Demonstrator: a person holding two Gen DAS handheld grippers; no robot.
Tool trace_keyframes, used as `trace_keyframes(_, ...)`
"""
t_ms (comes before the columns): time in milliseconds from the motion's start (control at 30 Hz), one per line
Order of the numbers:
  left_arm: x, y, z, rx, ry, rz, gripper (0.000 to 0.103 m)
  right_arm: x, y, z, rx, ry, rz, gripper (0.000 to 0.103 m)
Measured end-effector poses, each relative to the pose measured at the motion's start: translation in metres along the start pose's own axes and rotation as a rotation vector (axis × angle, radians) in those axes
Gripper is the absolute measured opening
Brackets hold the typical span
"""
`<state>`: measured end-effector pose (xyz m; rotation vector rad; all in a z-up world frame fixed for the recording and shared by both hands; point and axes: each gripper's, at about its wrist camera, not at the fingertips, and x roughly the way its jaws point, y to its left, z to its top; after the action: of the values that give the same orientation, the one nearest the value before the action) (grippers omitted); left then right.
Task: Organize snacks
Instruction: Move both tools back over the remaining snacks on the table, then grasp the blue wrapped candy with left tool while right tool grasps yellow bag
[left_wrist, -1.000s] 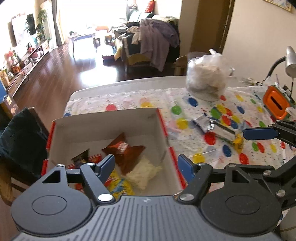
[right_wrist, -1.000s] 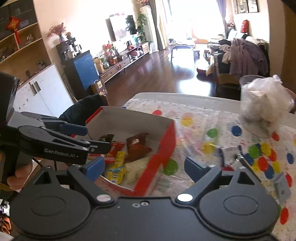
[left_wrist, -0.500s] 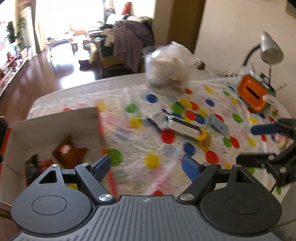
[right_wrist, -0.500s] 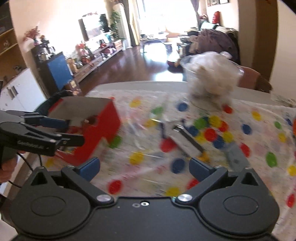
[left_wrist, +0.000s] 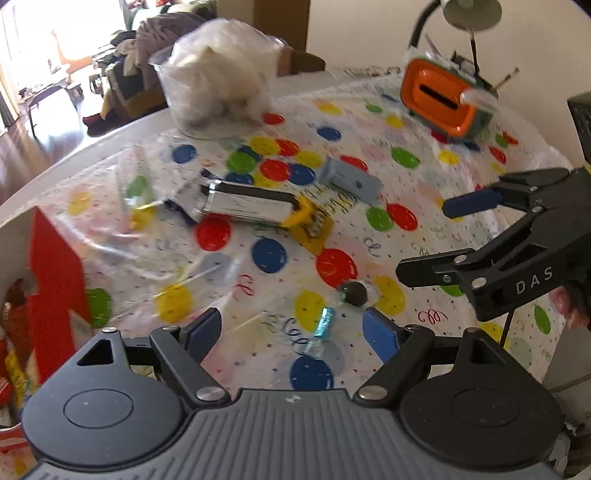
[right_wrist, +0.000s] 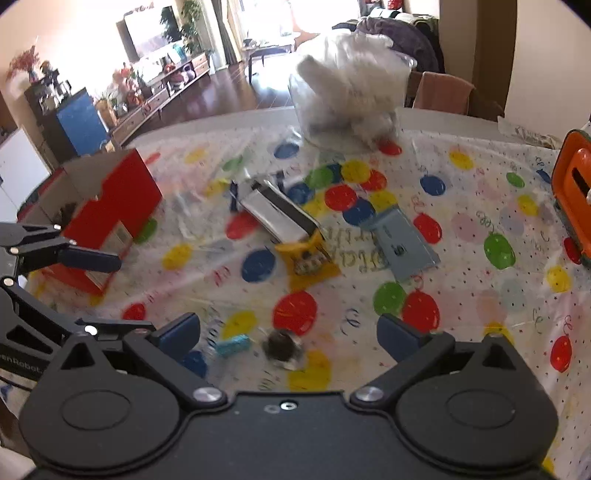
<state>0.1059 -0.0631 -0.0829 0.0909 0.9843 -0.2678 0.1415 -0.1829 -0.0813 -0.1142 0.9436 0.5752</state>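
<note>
A: Where's the silver snack packet (left_wrist: 245, 206)?
B: Mid-table (left_wrist: 110, 140), long axis slanting toward the red box (left_wrist: 55, 277); shiny, flat.
A: Jaws?
B: Left gripper (left_wrist: 295, 328) and right gripper (right_wrist: 288, 336) just widened, both empty.

Both grippers' fingers (left_wrist: 380, 334) (right_wrist: 400, 338) spread, nothing between.

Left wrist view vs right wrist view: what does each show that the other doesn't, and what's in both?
Left wrist only: the desk lamp and the open right gripper.
Right wrist only: the TV, the blue cabinet and the open left gripper.
Both: red box, silver packet, yellow packet, grey-blue packet, orange case, small teal candy.
</note>
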Motion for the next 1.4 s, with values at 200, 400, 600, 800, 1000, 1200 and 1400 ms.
trace_keyframes(200,0.029,-0.019,-0.002,0.067,0.030,0.000,0.084,0.016,-0.011,-0.011,-0.091,0.035,0.001,0.100)
trace_keyframes(400,0.052,-0.026,-0.002,0.091,0.064,-0.003,0.084,0.036,-0.021,-0.009,-0.141,0.073,0.015,0.097)
trace_keyframes(600,0.074,-0.027,0.004,0.078,0.108,-0.022,0.071,0.063,-0.026,0.011,-0.184,0.066,0.046,0.092)
trace_keyframes(800,0.089,-0.032,0.004,0.121,0.141,-0.042,0.052,0.092,-0.022,0.028,-0.248,0.073,0.079,0.087)
trace_keyframes(1000,0.097,-0.031,0.002,0.126,0.168,-0.055,0.036,0.116,-0.017,0.038,-0.278,0.080,0.085,0.079)
trace_keyframes(1200,0.097,-0.031,-0.001,0.115,0.167,-0.042,0.028,0.132,-0.015,0.042,-0.300,0.081,0.081,0.068)
trace_keyframes(1400,0.096,-0.031,0.000,0.098,0.168,-0.039,0.013,0.133,-0.015,0.045,-0.299,0.063,0.077,0.044)
